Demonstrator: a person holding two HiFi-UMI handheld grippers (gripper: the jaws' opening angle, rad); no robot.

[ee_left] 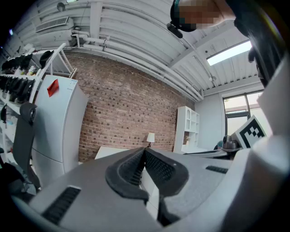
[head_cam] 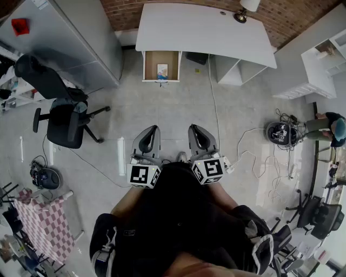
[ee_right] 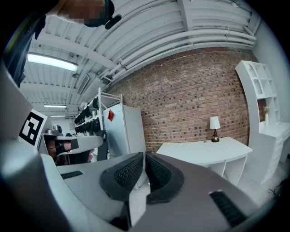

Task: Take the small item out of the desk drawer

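small item lies in the open desk drawer, both grippers closed and well short of it

the small item point(head_cam: 162, 71) is a flat, pale rectangular piece with some blue on it. it lies on the floor of the drawer point(head_cam: 147, 65), toward the front edge and just right of the middle. its long axis runs along the drawer's depth, from the desk toward the person. which end is its top i cannot tell. the drawer hangs pulled out from the left part of the white desk point(head_cam: 205, 30).

at far left a grey cabinet point(head_cam: 75, 38) stands against the brick wall, and a black office chair point(head_cam: 59, 111) stands below it, off to the left of the drawer. a pink checked cloth point(head_cam: 46, 224) lies lower left.

the left gripper point(head_cam: 153, 129) points at the desk, jaws pressed together with nothing between them. the right gripper point(head_cam: 194, 128), just beside it, is also closed and empty. both are well apart from the drawer.

a white cable point(head_cam: 213, 103) runs down the floor just right of the drawer. a lamp point(head_cam: 241, 13) stands on the desk's right end, and white shelves point(head_cam: 324, 67) stand at far right.
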